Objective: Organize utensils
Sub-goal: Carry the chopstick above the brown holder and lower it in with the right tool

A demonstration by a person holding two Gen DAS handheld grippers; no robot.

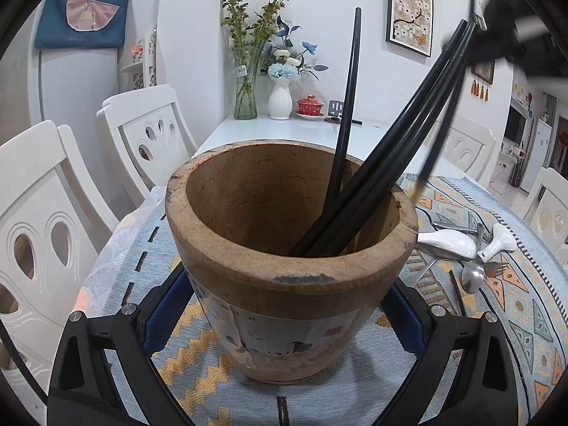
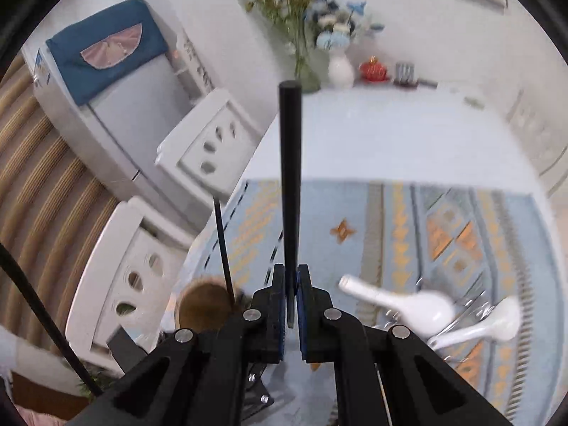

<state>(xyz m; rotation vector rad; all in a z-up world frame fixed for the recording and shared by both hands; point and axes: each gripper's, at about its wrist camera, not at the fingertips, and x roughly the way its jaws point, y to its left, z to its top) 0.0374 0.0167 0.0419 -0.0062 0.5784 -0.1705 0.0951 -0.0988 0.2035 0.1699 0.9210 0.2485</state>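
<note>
A brown wooden pot [image 1: 284, 234] stands on the patterned cloth [image 1: 355, 383], with my left gripper [image 1: 284, 319] shut on it, one blue pad against each side. Several black chopsticks [image 1: 372, 163] lean inside it. In the left wrist view my right gripper [image 1: 497, 35] is a blur at the upper right, high above the pot, with a black chopstick [image 1: 440, 131] hanging from it. In the right wrist view the right gripper [image 2: 291, 284] is shut on that chopstick [image 2: 290, 177]. The pot [image 2: 204, 305] lies below it, to the left.
To the right of the pot lie two white ceramic spoons [image 1: 447, 245] [image 1: 497, 241], a metal spoon [image 1: 474, 275] and a fork [image 1: 497, 268]. White chairs [image 1: 142, 135] line the table's left side. Vases [image 1: 245, 85] and a red cup [image 1: 310, 104] stand at the far end.
</note>
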